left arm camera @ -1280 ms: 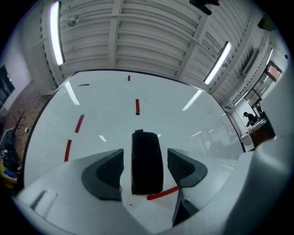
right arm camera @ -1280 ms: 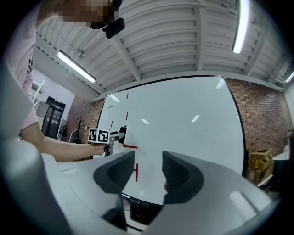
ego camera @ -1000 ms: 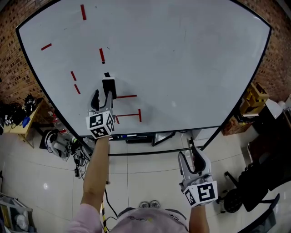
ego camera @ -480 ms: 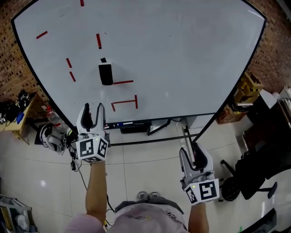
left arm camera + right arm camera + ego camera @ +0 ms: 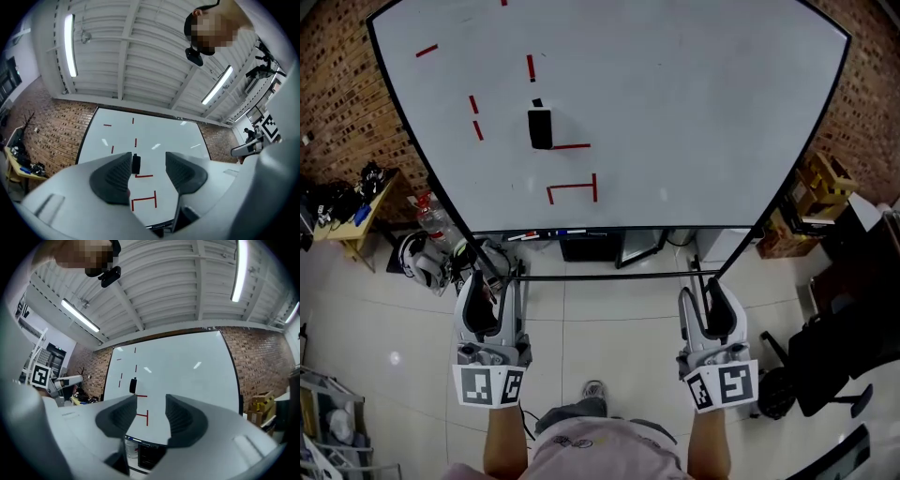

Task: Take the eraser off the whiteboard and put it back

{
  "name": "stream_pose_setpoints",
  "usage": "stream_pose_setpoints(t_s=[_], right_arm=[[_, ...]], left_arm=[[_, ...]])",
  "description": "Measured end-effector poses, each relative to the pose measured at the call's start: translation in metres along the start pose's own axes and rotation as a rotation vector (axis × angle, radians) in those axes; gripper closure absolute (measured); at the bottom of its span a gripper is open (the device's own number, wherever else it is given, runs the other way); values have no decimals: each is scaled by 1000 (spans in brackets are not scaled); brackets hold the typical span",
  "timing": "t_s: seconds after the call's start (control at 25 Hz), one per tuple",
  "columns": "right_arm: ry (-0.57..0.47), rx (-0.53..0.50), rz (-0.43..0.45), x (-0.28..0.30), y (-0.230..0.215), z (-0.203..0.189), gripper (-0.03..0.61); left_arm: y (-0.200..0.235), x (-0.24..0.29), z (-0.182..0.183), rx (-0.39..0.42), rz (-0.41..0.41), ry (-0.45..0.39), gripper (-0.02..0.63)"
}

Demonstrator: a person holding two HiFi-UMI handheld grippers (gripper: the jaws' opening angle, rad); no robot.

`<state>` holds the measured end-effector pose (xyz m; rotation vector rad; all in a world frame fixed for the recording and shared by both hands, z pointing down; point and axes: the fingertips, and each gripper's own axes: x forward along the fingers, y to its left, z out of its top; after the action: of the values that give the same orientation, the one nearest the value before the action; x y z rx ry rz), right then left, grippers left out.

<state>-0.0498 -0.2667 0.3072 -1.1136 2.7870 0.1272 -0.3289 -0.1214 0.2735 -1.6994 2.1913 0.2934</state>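
The black eraser clings to the whiteboard, left of centre among short red marks. It also shows far off between the jaws in the left gripper view and left of the jaws in the right gripper view. My left gripper hangs well back from the board, over the floor, its jaws apart with nothing between them. My right gripper is level with it at the right, jaws likewise apart and empty.
The board's stand bar crosses just ahead of both grippers. A marker ledge runs under the board. A cluttered table, a water bottle and helmets sit at the left. Boxes and a black chair stand at the right.
My left gripper has pulled back from just below the eraser to well clear of the board. The eraser has stayed on the board. The right gripper has shifted a little.
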Motion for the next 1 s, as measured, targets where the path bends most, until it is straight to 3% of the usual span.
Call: stream_pose_setpoints(t_s=[0.16,0.28,0.56,1.0], right_arm=[[-10,30,38,-39,-1,2,393],[-12,32,20,-65,-3,1,394],[-12,3,30,-99,26,10,393],[96,-34,46,-149,98,1,394]], left_arm=[[-26,-47,29,-15,18,-2,399],[-38,-82,44,4,30,17,400],[-36,-133,73,21,45,20,400],[-53,-202,99,-109,-98,0,399]])
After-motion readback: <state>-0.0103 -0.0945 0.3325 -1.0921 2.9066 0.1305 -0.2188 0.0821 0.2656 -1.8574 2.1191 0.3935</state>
